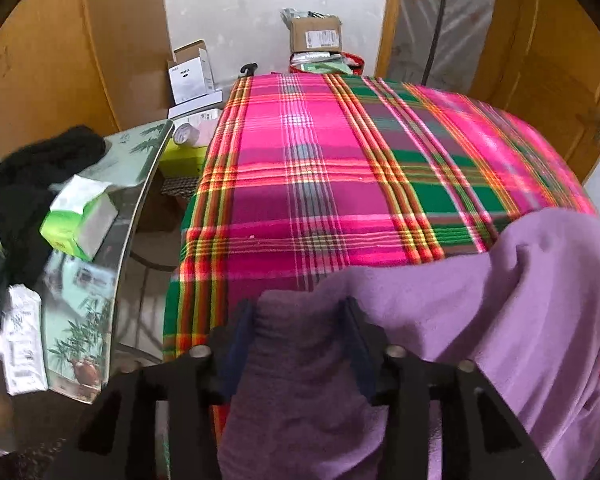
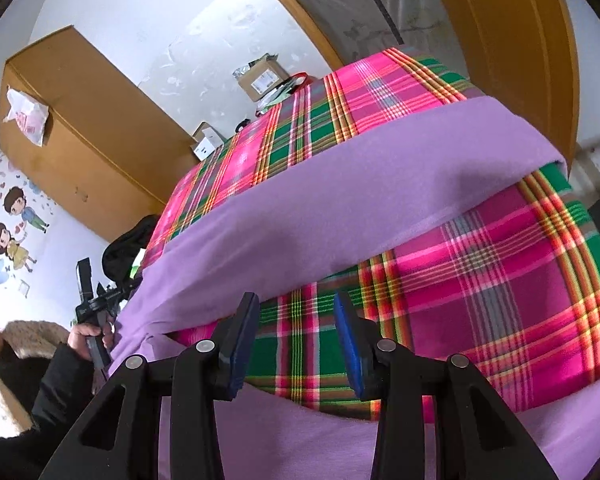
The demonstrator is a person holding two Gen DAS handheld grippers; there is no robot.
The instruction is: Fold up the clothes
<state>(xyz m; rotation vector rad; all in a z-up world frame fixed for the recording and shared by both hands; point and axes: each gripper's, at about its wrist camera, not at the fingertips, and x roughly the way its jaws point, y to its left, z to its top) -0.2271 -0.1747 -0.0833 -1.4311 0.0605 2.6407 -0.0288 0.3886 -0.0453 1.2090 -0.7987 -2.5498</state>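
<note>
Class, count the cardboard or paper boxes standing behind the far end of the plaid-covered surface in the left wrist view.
2: a brown cardboard box against the white wall, and an open white box further left. Others may be hidden behind the plaid cloth.

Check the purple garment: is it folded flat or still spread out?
Spread, not yet folded: the purple garment drapes in a long band across the plaid cloth, one end bunched between the left gripper's jaws.
</note>
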